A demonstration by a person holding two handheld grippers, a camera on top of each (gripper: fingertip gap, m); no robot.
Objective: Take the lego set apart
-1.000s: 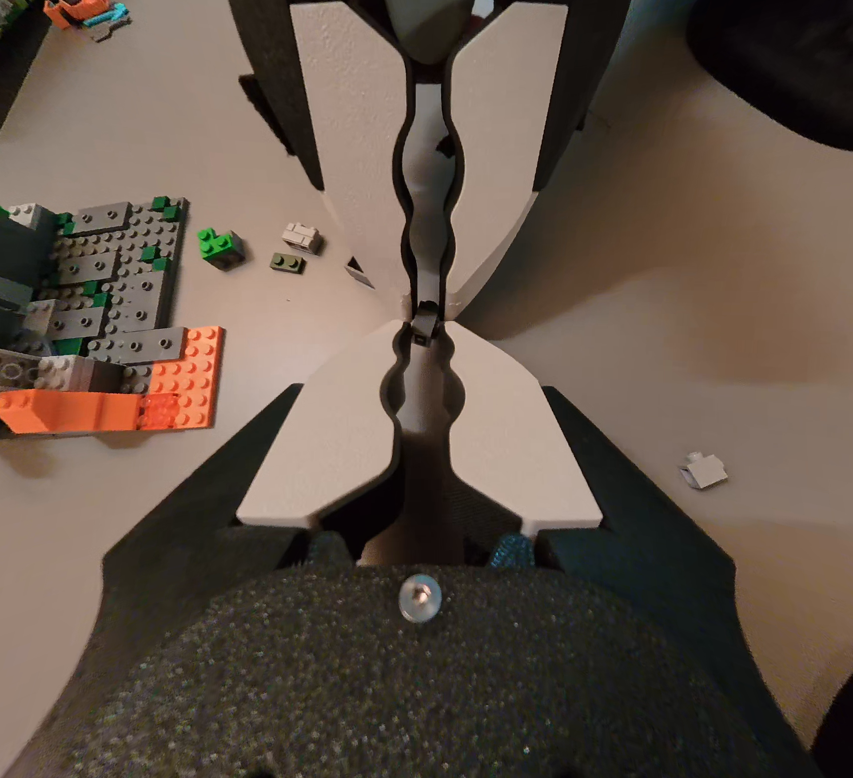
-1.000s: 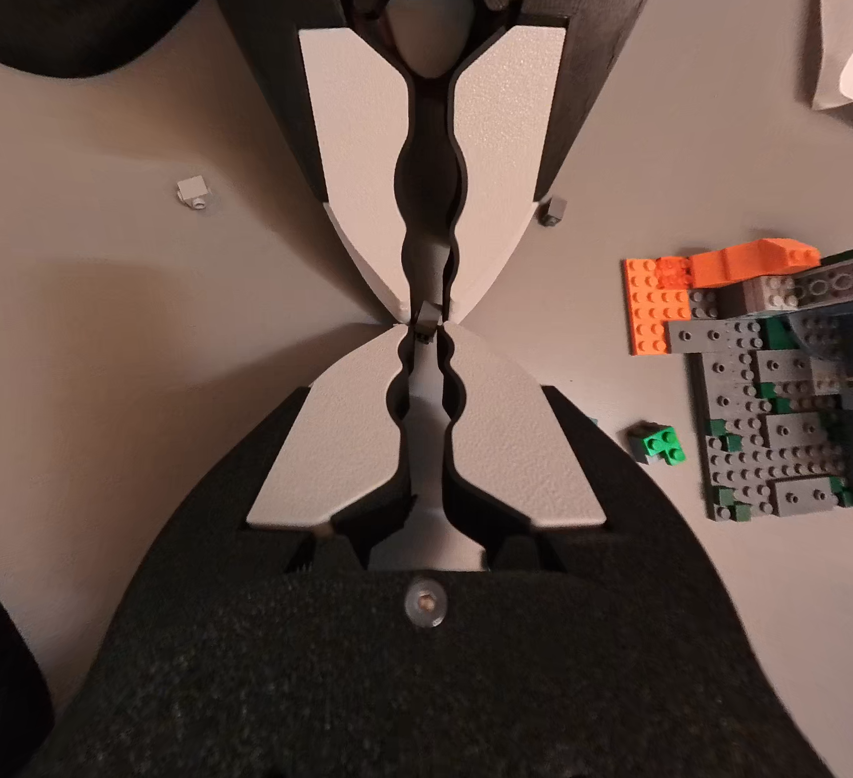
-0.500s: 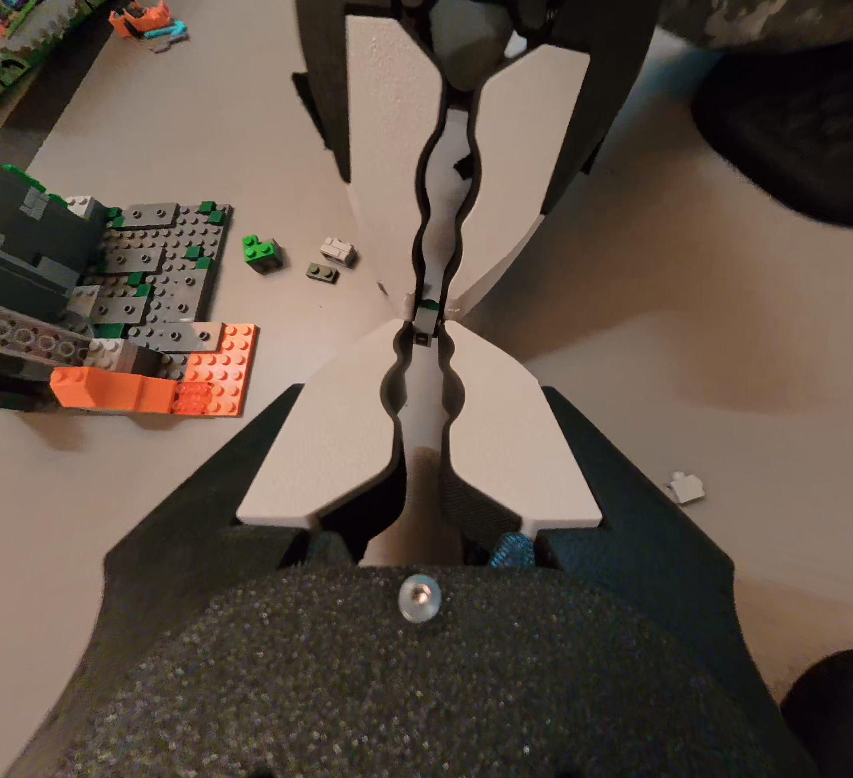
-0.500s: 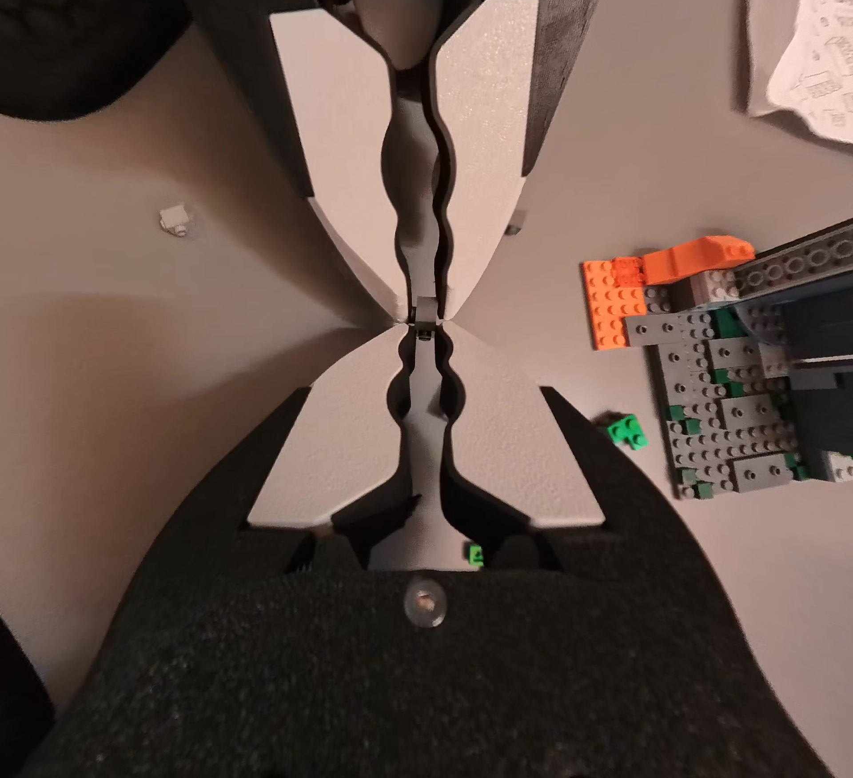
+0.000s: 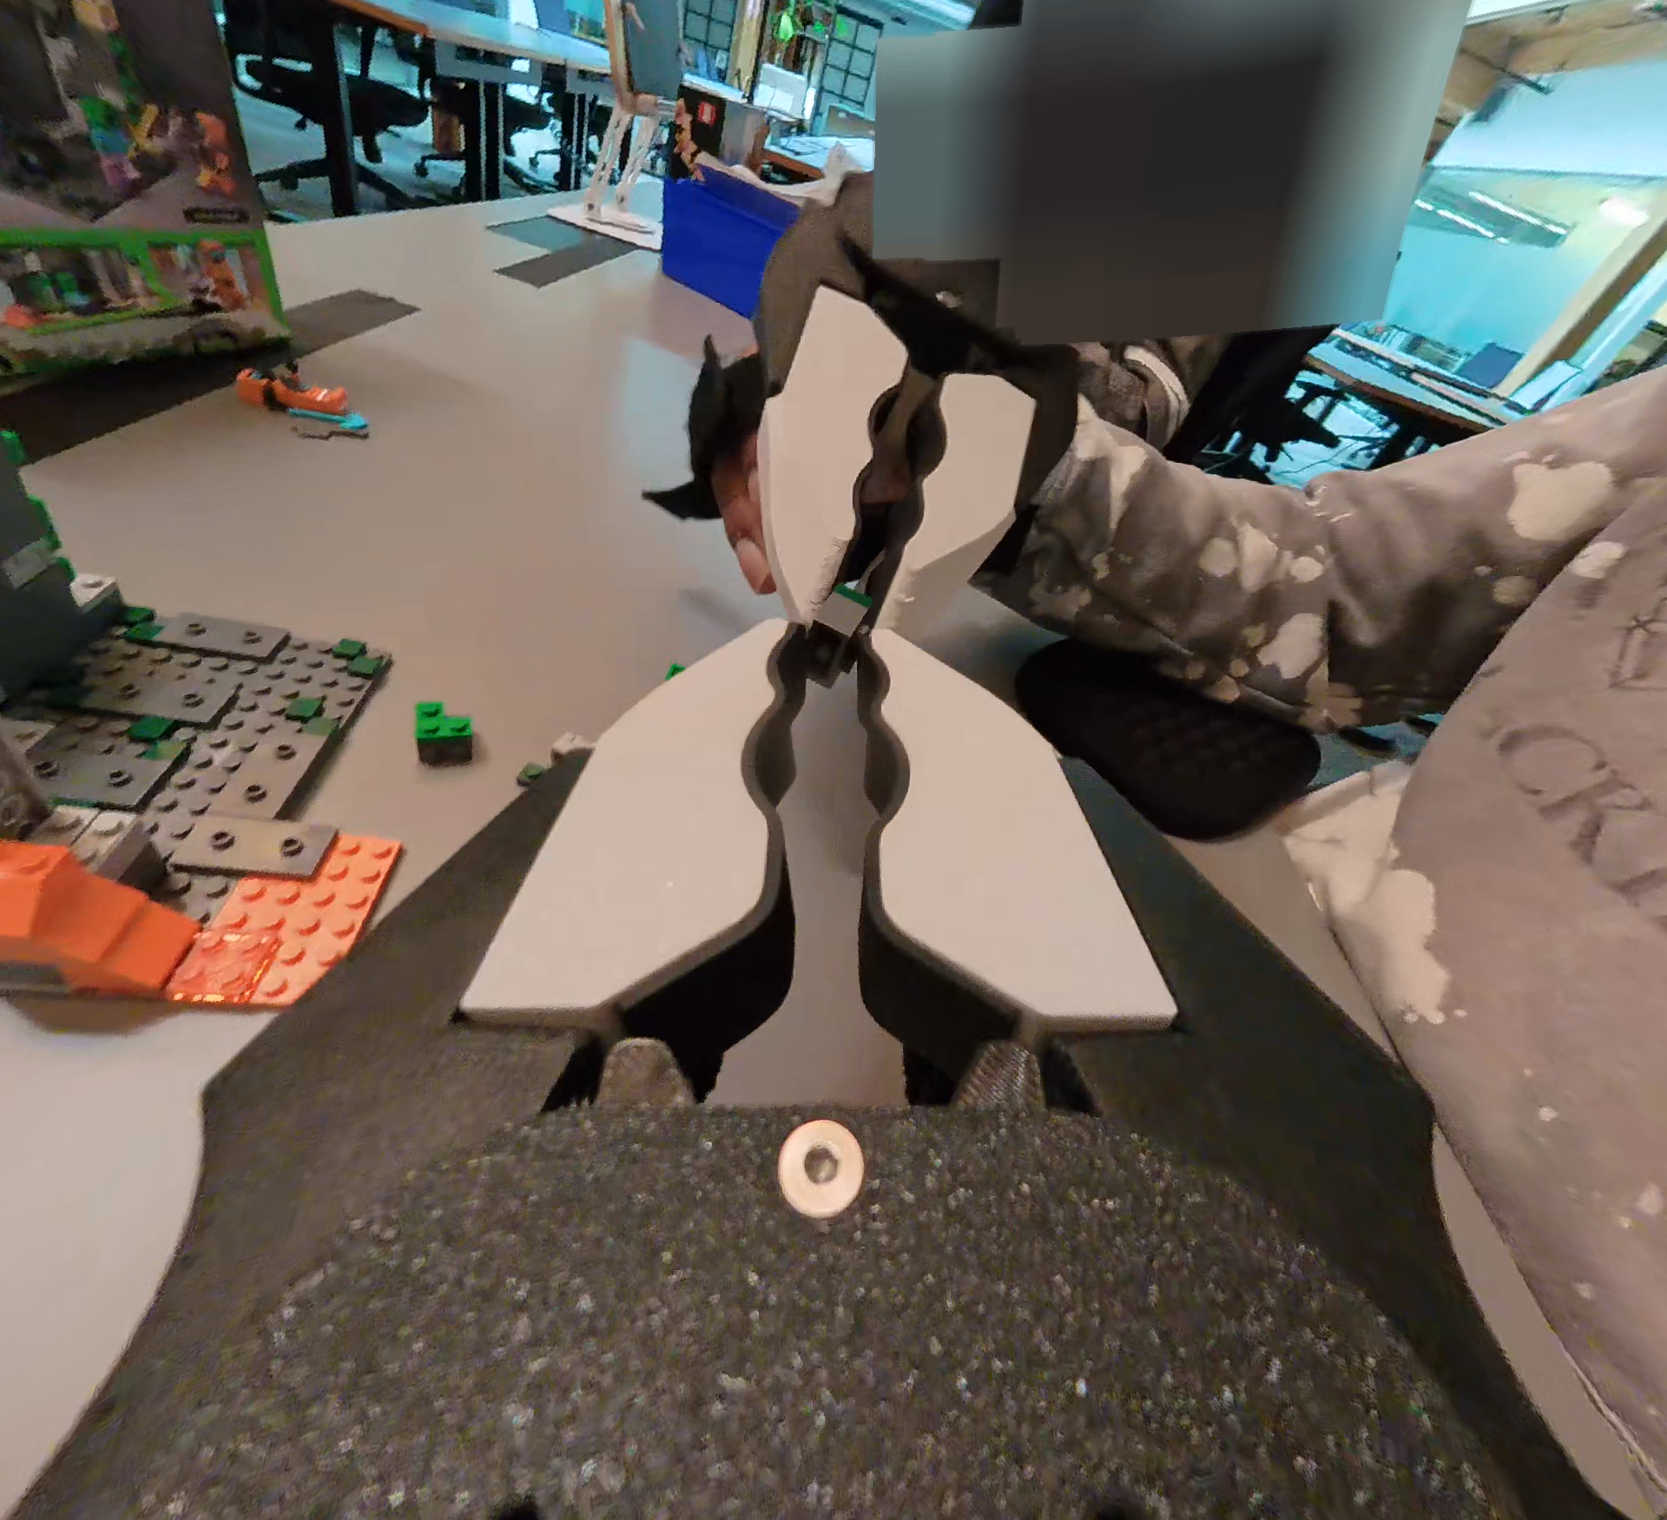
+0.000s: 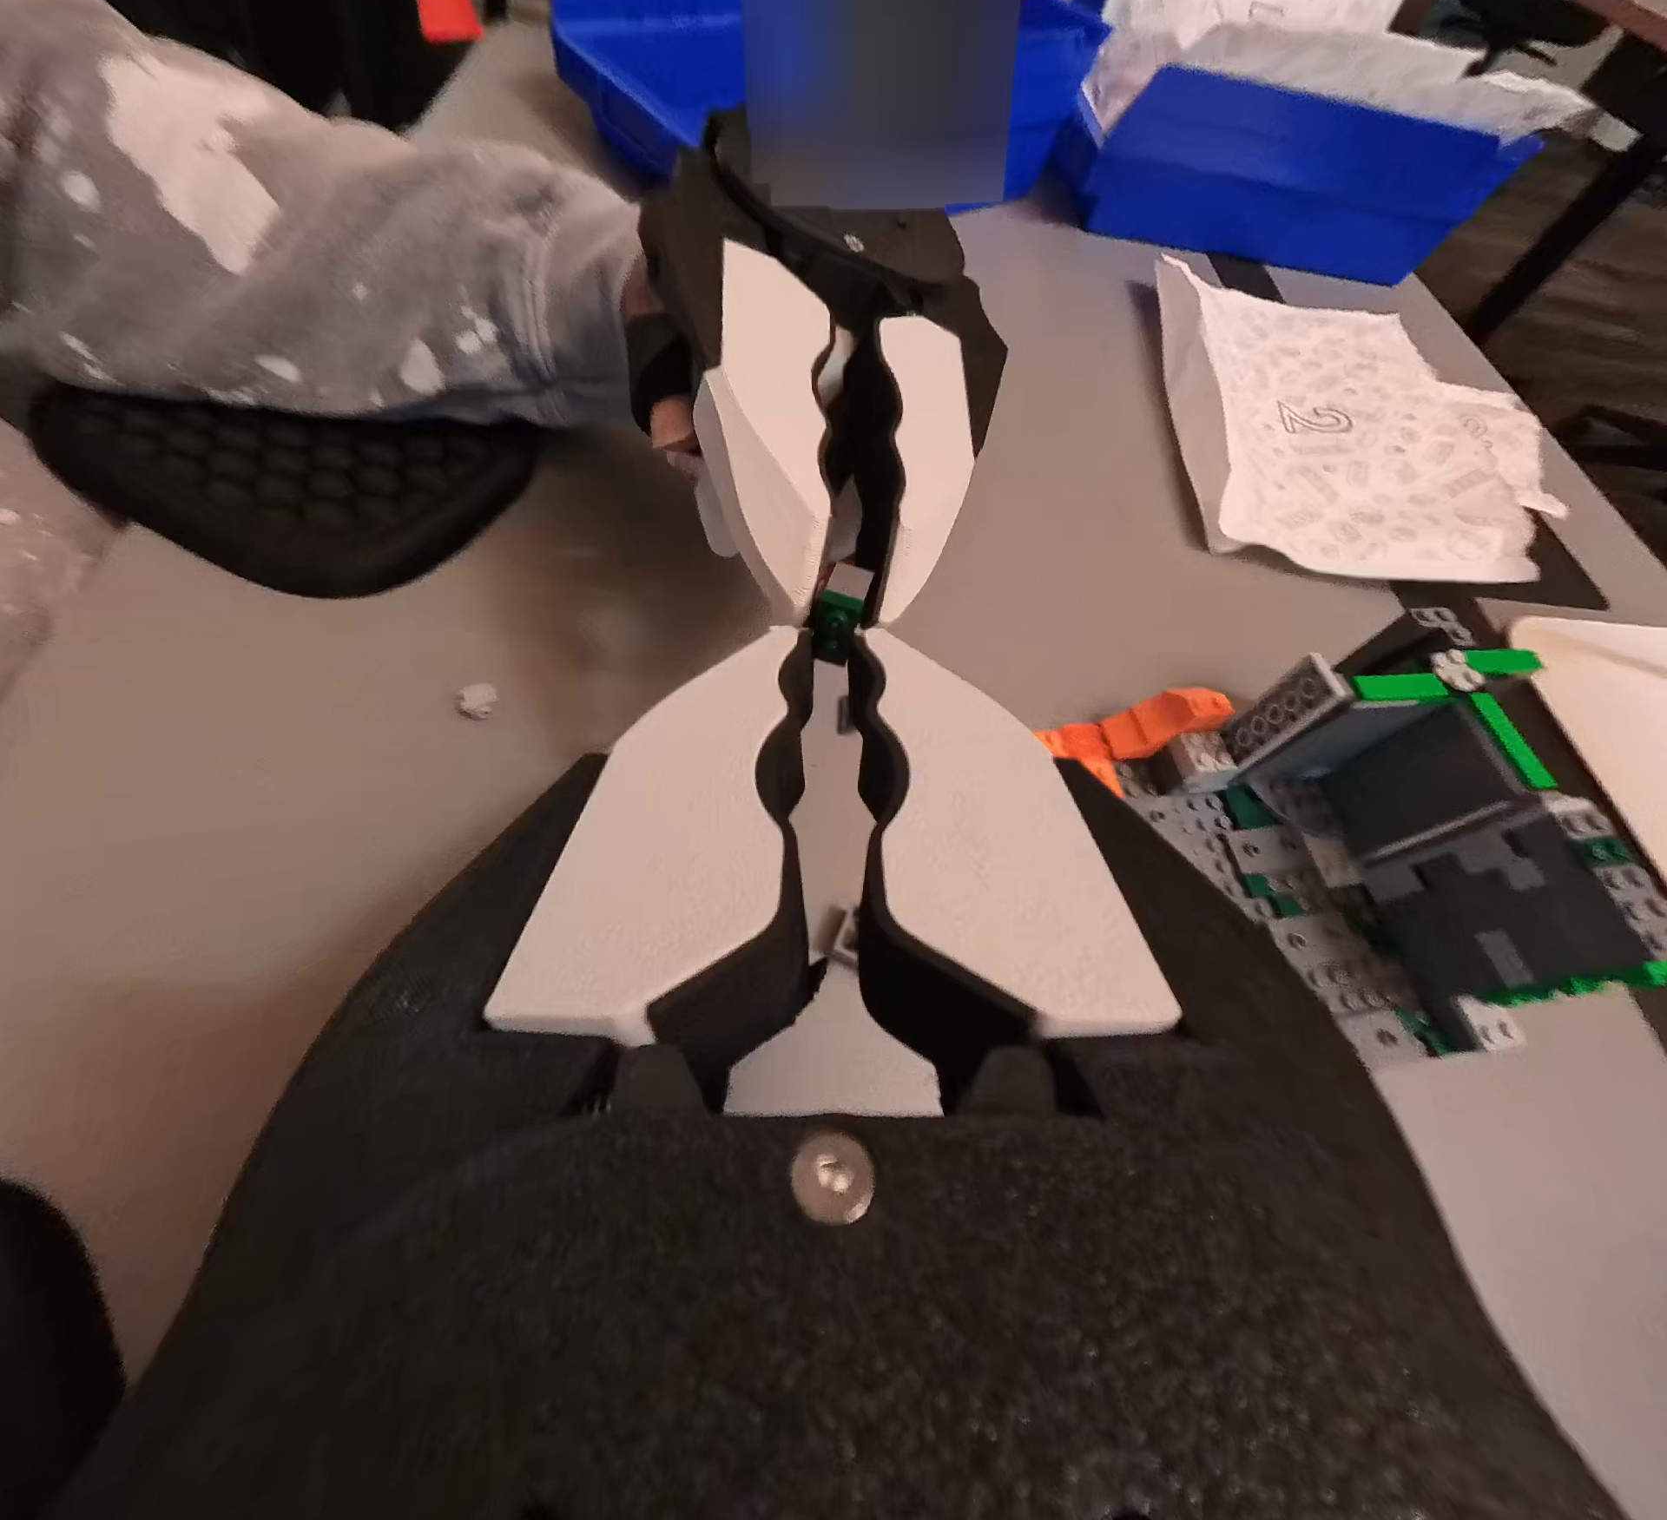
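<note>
Both grippers meet tip to tip above the grey table, each shut on one end of a small grey-and-green lego stack. My left gripper pinches the dark grey end. My right gripper pinches the dark green end, and the left gripper's tips show opposite it. The right gripper also shows in the left wrist view, held by a hand. The main lego build, with grey studded plates and an orange plate, lies on the table left of the left gripper. In the right wrist view it lies on the right.
A loose green-topped brick lies near the build, and a small white piece lies apart. A lego box and an orange figure stand far left. Blue bins and a paper bag are behind. A patterned sleeve crosses over a black mesh pad. My left and right fingertips are right by each other. Both grippers' tips are roughly 15 cm from the orange plate.
Both views have tilted up from looking straight down at the table to looking across it. The grippers stay tip to tip, pinched on the small stack, which now shows more green.
</note>
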